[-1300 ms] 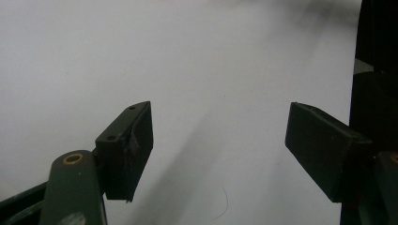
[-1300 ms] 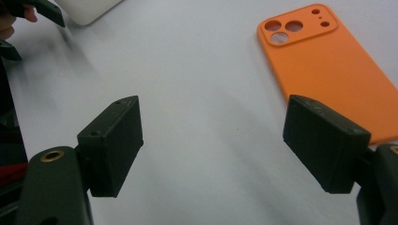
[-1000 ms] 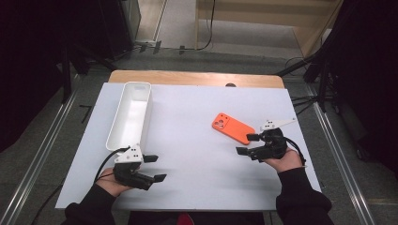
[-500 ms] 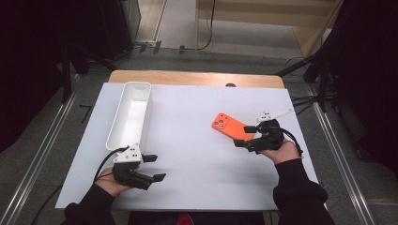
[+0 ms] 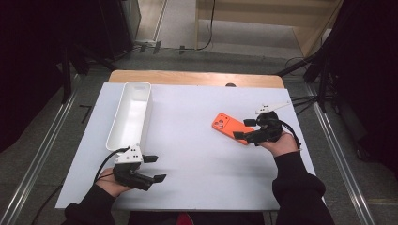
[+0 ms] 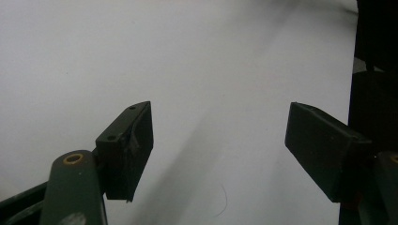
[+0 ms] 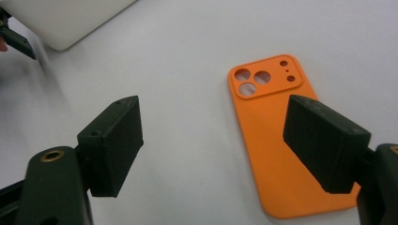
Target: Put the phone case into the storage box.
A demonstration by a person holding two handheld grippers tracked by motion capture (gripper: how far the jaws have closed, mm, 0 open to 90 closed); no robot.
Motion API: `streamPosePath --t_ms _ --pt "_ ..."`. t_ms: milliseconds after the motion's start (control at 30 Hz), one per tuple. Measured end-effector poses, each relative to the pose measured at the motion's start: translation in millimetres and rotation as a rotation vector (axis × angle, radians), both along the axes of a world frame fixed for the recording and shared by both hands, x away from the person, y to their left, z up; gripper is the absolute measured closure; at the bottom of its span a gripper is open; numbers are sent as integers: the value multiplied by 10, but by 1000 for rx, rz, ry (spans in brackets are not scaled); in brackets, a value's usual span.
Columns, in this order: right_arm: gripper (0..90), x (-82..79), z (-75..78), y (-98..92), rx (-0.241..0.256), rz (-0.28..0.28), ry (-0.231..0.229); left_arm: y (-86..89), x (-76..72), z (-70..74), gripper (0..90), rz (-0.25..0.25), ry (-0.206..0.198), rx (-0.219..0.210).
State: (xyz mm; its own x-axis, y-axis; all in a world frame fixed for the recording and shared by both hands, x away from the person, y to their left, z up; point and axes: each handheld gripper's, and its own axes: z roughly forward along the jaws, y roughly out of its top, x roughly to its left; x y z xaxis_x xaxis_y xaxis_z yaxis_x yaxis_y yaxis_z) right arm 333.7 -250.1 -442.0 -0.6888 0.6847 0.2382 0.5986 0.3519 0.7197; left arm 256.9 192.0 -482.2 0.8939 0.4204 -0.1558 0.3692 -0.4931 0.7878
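Left gripper (image 5: 154, 168): held low at the near left of the white table (image 5: 187, 159), jaws spread wide with nothing between them; in the left gripper view (image 6: 218, 145) bare table surface lies between the jaws.
Left hand (image 5: 110, 183): partly covered by the gripper body and a dark sleeve, cut off at the bottom edge.
White tray (image 5: 131, 115): just beyond the left gripper, long and narrow, running away from it; a blurred corner of it shows at the top left of the right gripper view (image 7: 70, 21).
Orange phone case (image 5: 231, 127): flat on the table, camera holes at its far end, just left of the right gripper; its near end is hidden behind that gripper's jaw (image 7: 281, 150).
Right gripper (image 5: 244, 129): jaws wide apart, holding nothing, one jaw over the case's edge; whether it touches the case cannot be told.
Right hand (image 5: 280, 143): behind the gripper, largely hidden by it.
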Motion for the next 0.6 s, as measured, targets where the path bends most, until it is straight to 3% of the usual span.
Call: streamPosePath --t_ms 333,600 --pt "184 174 -15 -11 4 -9 26 -5 -13 -3 239 0 2 -4" --pt "120 315 -37 -13 13 9 -2 7 -29 -6 240 2 5 -4"
